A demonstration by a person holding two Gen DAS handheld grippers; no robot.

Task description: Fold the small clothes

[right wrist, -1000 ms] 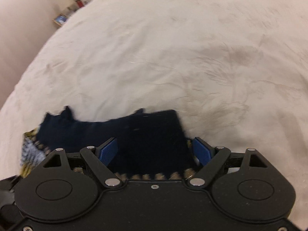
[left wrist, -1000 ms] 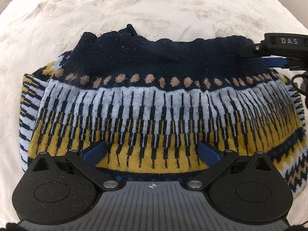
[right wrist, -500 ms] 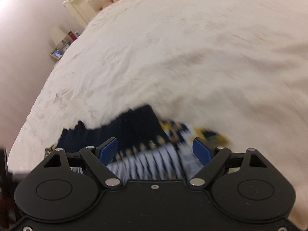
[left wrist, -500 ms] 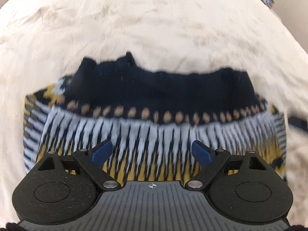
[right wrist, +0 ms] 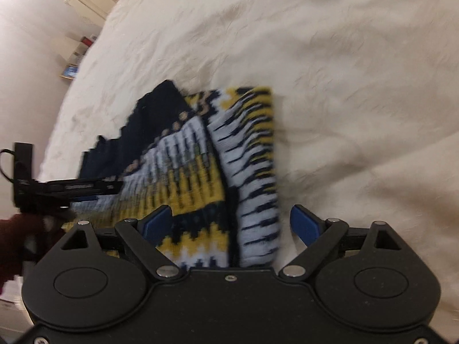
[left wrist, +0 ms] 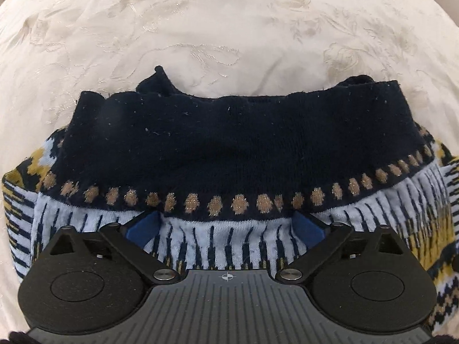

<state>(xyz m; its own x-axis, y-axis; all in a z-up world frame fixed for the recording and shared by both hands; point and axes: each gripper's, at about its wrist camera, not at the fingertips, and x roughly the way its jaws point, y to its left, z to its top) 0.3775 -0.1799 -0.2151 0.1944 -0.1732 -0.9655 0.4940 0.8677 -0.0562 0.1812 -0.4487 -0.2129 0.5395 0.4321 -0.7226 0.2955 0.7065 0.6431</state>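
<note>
We judge the knitted sweater [left wrist: 229, 149], lying folded on the bed [left wrist: 200, 23], to be soft, light and floppy, best pinched through all layers at a folded edge. Our left hand-held gripper [left wrist: 226, 226] points steeply down over its patterned band, jaws opening and clamping nothing. Our right hand-held gripper [right wrist: 232, 223] slants over the striped side edge, jaws opening, cloth between them ungripped.

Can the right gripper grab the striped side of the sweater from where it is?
Probably yes. The right gripper has its jaws opening, and the sweater's striped folded edge already lies between them, with only bare bedspread beside it and nothing in the way.
</note>
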